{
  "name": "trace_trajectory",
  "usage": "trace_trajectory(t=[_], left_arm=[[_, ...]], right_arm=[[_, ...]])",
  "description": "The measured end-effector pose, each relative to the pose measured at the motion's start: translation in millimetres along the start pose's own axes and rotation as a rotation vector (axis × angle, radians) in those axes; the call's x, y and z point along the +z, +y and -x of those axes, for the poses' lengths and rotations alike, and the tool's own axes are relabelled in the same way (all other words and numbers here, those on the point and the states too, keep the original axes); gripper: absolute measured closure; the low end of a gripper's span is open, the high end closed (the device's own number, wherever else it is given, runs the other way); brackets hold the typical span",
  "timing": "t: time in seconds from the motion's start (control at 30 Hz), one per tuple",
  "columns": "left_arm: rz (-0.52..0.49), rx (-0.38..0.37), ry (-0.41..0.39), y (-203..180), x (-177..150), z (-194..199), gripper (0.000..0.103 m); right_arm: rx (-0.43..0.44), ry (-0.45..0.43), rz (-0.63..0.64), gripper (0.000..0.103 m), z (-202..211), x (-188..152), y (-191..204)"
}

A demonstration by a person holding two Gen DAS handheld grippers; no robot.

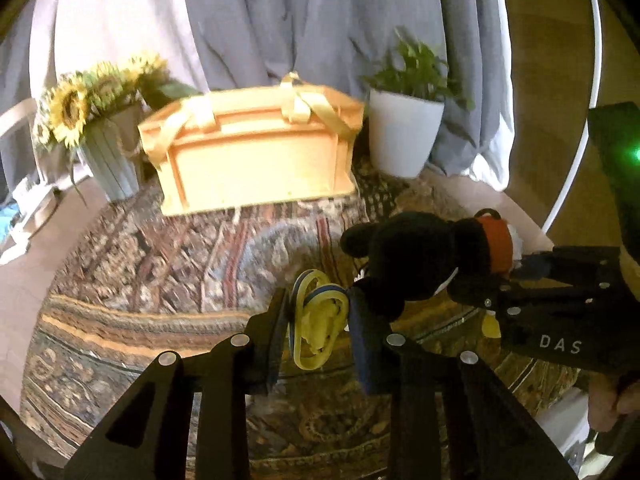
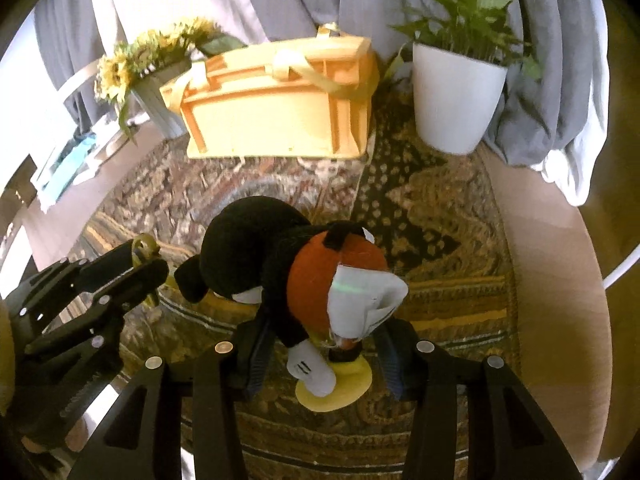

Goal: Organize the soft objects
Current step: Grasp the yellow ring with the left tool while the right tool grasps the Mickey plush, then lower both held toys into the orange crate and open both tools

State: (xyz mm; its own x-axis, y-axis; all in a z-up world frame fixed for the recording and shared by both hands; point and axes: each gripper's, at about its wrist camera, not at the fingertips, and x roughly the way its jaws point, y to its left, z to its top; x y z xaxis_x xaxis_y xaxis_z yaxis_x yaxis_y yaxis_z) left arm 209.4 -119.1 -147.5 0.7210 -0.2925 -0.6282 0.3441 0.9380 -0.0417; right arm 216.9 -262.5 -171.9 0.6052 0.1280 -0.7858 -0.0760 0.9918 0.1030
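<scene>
A black plush mouse [image 2: 248, 236] with red shorts, white gloves and yellow shoes hangs above the rug, and my right gripper [image 2: 322, 344] is shut on its lower body. The left wrist view shows the same plush mouse [image 1: 420, 256] at the right, held by the right gripper [image 1: 516, 268]. My left gripper [image 1: 318, 308] is shut on a small yellow soft toy with blue stripes [image 1: 320, 320], also lifted off the rug. From the right wrist, the left gripper [image 2: 148, 256] is at the left with a bit of yellow between its tips. A yellow basket [image 1: 256, 168] with ribbon handles stands at the back.
A patterned rug [image 1: 160, 264] covers the floor. Left of the basket stand sunflowers in a grey pot [image 1: 108, 160], and to its right a green plant in a white pot [image 1: 404, 132]. Grey curtains [image 1: 312, 20] hang behind. A hand [image 1: 608, 404] shows at the lower right.
</scene>
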Motion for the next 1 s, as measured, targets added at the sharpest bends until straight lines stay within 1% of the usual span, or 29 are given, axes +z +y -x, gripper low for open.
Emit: trace_trajectory(t=[0.23,0.47,0.73,1.0], left_arm=[[0.001,0.014,-0.082,9,27,17,0.073],[-0.017,0.041,-0.178,24,57,34,0.074],[-0.023,0.049,-0.249,46,87,40,0.074],[-0.053,0.055,-0.307,67,112,43,0.074]], right_arm=[[-0.006,-0.078,-0.018,0.056,16,22,7],[-0.012,-0.156,-0.039,0.056,26,52,14],[-0.015,-0.231,-0.050,0.056,31,85,28],[-0.026,-0.281,-0.060,0.056,32,114,43]])
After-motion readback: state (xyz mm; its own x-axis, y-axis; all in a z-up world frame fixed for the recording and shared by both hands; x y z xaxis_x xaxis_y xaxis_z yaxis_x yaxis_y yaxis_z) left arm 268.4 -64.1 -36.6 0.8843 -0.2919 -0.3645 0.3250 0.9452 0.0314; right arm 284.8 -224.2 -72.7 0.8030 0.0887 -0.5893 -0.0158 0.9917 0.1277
